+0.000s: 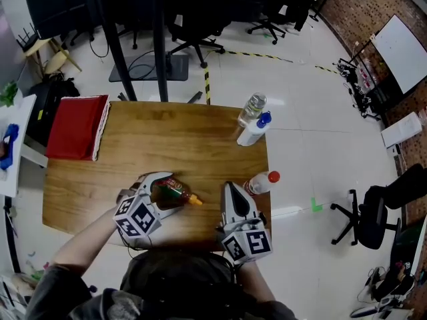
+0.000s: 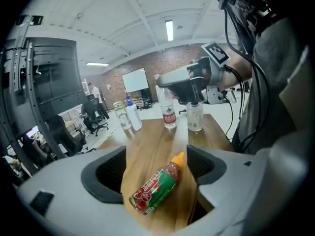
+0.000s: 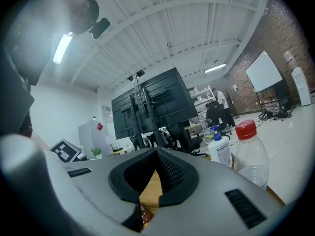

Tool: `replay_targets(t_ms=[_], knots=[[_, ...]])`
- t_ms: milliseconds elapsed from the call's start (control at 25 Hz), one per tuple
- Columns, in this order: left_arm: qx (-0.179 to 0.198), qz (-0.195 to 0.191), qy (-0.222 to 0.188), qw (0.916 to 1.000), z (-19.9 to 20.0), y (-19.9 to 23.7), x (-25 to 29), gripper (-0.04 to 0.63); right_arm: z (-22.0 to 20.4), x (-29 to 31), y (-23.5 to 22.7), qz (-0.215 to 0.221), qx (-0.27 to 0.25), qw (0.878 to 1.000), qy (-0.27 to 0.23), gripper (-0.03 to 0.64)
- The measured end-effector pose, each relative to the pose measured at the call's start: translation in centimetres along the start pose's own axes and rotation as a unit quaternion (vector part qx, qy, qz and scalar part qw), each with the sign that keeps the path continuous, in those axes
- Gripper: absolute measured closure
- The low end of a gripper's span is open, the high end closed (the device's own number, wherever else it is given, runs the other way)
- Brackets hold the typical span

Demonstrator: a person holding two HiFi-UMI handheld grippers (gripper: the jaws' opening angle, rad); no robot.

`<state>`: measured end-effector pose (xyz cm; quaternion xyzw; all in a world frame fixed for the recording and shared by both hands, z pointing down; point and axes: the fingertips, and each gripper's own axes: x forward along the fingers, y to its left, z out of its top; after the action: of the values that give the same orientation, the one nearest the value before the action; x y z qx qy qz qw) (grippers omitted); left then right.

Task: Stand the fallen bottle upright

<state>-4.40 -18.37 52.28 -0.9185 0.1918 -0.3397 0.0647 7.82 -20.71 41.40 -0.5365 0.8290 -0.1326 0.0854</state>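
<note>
- Sauce bottle [image 1: 175,192], head view: it lies on its side on the wooden table [image 1: 167,145] near the front edge, with the orange nozzle pointing toward the right gripper [image 1: 230,191]. The left gripper [image 1: 167,193] has its fingers spread to either side of the bottle's body. The right gripper's fingers are pressed together into a point, and its tip is just beside a red-capped water bottle [image 1: 261,182].
- Only the head view shows the table's full layout. A clear bottle [image 1: 252,107] and a white bottle with a blue cap [image 1: 255,130] stand together at the far right corner, and a red flat item [image 1: 77,127] lies at the left edge.
- Left gripper view: the sauce bottle [image 2: 157,188] rests on the wood between the left gripper's [image 2: 156,156] pads, with a gap on each side, so neither pad touches it.
- This view gives the bottle's detail: red contents, a green and red label, an orange nozzle cap, and the base nearest the camera.
- This view alone also shows a clear container [image 2: 195,117] beside the water bottle [image 2: 169,109], under the right gripper [image 2: 184,82].
- Right gripper view: the right gripper's [image 3: 156,154] pads meet at the tips and hold nothing. The red-capped bottle [image 3: 248,156] stands close on the right. The sauce bottle cannot be identified with certainty here.
</note>
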Motion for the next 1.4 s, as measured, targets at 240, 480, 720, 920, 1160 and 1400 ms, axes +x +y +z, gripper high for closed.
replay_targets(t_ms=[240,480,720,920,1160,1400], knots=[[0.105,-0.052,0.058,0.9914,-1.3,-1.2,1.7,0.153,-0.5,0.1,-0.2,0.003,0.006,1.000,0.004,0.618],[0.188,-0.110,0.115,0.9693,-3.0,-2.2,3.7,0.112,-0.9,0.4,-0.2,0.004,0.015,1.000,0.006,0.618],[0.217,-0.170,0.168,0.9463,-5.5,-3.6,5.5,0.098,-1.4,0.7,-0.3,0.003,0.018,1.000,0.012,0.618],[0.233,-0.204,0.191,0.9313,-7.0,-4.2,6.8,0.098,-1.9,0.6,-0.6,-0.001,0.021,1.000,0.013,0.618],[0.227,-0.233,0.205,0.9232,-7.2,-4.2,8.1,0.098,-2.0,1.0,-1.4,-0.008,0.027,1.000,0.014,0.618],[0.242,-0.273,0.235,0.9007,-8.1,-5.0,8.8,0.098,-2.5,1.0,-1.7,-0.011,0.031,0.999,0.020,0.618]])
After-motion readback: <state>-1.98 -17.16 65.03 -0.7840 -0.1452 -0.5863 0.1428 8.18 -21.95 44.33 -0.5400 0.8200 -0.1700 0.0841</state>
